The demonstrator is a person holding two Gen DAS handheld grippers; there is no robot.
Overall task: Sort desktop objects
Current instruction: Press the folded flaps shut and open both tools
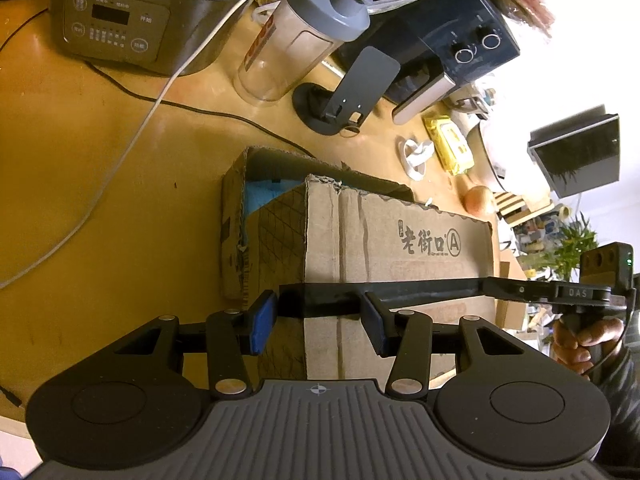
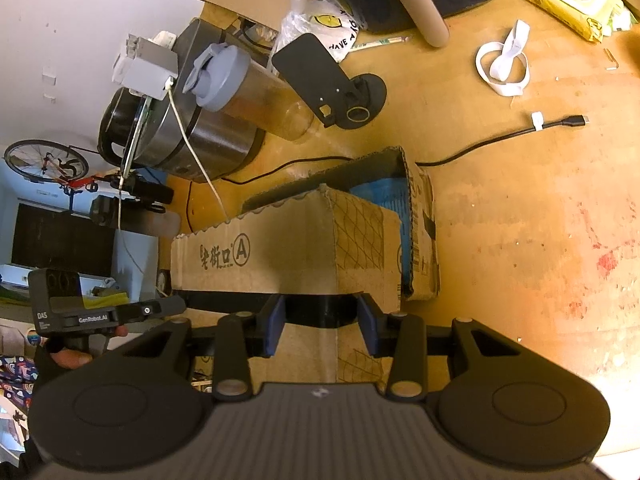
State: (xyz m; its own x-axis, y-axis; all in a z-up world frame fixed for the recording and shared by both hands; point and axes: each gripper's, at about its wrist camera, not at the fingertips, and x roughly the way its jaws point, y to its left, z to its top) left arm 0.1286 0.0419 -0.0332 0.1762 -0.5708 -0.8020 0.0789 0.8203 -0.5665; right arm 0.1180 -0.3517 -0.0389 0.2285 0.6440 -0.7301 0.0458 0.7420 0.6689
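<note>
A brown cardboard box (image 1: 392, 240) printed with Chinese characters lies on the wooden desk, open at one end with blue contents (image 1: 264, 196) inside. It also shows in the right wrist view (image 2: 288, 248). My left gripper (image 1: 318, 322) is open above the box's near side. My right gripper (image 2: 322, 322) is open above the same box from the opposite side. Each gripper's fingers reach across the other's view, meeting over the box, as the right gripper (image 1: 520, 290) does in the left wrist view. Neither holds anything.
Beyond the box stand a rice cooker (image 1: 132, 20), a shaker bottle with a grey lid (image 1: 300, 40), a black phone stand (image 1: 348, 96) and a dark appliance (image 1: 452, 40). Yellow wet wipes (image 2: 576, 0), a white strap (image 2: 504, 64) and black cables (image 2: 500, 140) lie on the desk.
</note>
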